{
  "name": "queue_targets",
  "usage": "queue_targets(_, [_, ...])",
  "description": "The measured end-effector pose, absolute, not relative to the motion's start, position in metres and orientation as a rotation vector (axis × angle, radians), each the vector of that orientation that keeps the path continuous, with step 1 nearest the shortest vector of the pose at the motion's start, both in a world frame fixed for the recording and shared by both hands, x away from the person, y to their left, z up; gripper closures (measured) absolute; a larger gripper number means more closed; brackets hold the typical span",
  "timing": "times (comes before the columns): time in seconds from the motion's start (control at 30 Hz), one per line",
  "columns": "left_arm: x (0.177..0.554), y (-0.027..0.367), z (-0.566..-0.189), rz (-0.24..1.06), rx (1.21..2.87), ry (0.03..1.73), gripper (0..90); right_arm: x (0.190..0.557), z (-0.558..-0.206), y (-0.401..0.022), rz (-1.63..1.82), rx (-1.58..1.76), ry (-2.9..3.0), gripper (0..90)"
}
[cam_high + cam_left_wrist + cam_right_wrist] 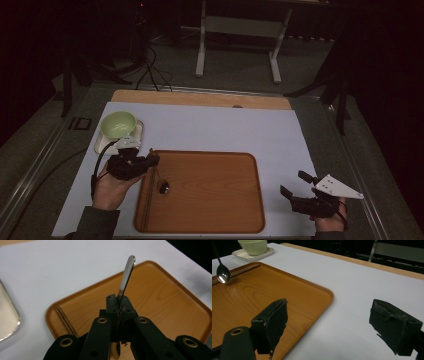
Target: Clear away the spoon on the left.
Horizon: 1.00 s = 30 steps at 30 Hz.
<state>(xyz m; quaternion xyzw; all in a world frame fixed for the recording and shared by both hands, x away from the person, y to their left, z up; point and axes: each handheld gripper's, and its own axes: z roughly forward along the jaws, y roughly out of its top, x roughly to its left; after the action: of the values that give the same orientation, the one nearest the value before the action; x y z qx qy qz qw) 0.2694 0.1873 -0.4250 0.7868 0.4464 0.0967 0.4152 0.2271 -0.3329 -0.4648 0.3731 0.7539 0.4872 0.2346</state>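
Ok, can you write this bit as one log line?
left gripper: shut on spoon | spoon: above tray | right gripper: open, empty

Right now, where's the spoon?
High view: the spoon is clamped in the left gripper, its bowl hanging over the left part of the wooden tray, near the chopsticks.

A pale green bowl (118,123) sits on a small white square plate (101,145) at the far left of the tabletop (225,127), which is covered by a white sheet with a wooden strip along its far edge. Beyond it, white metal legs (201,55) stand on grey floor (240,75) with black cables (150,70).
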Motion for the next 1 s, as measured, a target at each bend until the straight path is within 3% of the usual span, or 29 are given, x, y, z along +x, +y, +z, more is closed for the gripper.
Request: queue_targets(1.0, [0.276, 0.176, -0.496, -0.009, 2.013, 1.235, 79.4, 0.227, -0.464, -0.333, 1.340, 1.026, 2.065, 14.6])
